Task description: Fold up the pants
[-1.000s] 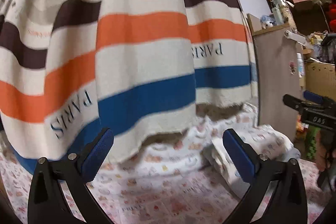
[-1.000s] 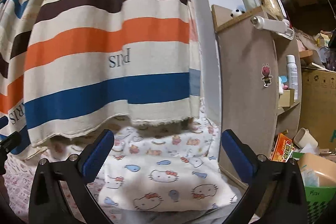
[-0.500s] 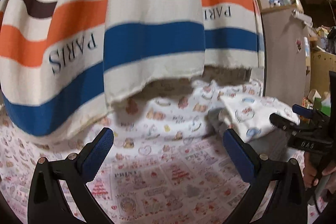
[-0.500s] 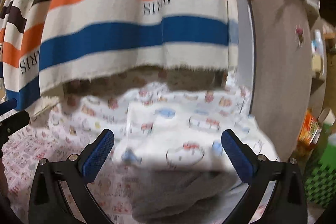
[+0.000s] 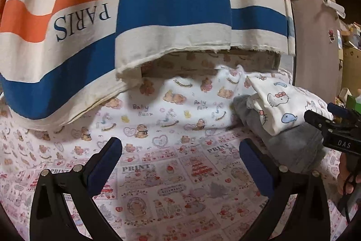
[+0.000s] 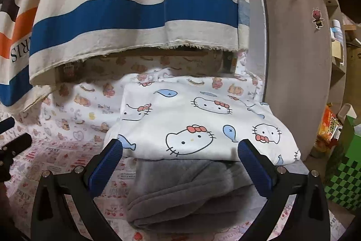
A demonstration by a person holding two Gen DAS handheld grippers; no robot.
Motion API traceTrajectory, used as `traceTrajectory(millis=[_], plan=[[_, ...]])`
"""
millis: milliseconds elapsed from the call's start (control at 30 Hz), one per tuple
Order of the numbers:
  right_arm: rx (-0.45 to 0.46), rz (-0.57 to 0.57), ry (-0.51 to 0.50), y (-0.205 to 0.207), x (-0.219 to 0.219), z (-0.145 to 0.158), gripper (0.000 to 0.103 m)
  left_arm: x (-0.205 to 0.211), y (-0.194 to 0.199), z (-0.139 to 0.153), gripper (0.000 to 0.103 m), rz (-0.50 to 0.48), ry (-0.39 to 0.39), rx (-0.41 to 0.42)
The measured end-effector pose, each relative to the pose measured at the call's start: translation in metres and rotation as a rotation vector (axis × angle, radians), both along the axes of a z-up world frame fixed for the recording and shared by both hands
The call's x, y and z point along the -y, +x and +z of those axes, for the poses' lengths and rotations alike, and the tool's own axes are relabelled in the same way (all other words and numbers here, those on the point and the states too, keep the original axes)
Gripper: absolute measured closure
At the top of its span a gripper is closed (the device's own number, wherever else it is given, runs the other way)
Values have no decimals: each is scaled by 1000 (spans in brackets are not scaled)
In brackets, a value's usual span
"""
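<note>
A folded white cat-print garment (image 6: 203, 125) lies on top of a folded grey garment (image 6: 187, 195) on the pink printed sheet. My right gripper (image 6: 180, 164) is open and empty, just in front of this stack. In the left wrist view the stack (image 5: 282, 110) sits at the right, with the grey garment (image 5: 291, 146) under it. My left gripper (image 5: 180, 164) is open and empty over the bare printed sheet (image 5: 171, 173), left of the stack. The right gripper (image 5: 334, 125) shows at the right edge there.
A striped orange, blue and cream cloth marked PARIS (image 5: 158, 15) hangs behind the surface. A brown cabinet side (image 6: 297, 60) stands to the right, with boxes and a green checkered bag (image 6: 343, 180) beyond it. A bear-print cloth (image 5: 180, 101) lies at the back.
Both grippers have tilted down and come lower toward the sheet. The folded stack now fills more of the right wrist view. Both stay open.
</note>
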State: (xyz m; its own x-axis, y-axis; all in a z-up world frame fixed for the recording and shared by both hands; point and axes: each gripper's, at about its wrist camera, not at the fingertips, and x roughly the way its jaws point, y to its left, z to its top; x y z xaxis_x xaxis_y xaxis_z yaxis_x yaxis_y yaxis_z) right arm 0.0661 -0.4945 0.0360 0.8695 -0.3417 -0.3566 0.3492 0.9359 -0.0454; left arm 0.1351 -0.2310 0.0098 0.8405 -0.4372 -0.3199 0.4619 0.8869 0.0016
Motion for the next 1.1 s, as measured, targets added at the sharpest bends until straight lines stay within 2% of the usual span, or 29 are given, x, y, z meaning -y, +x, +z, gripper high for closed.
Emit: traceTrajectory(millis=[1100], plan=[[14, 20, 5, -2, -1, 1, 1, 0, 5, 0, 0, 8, -4, -18]])
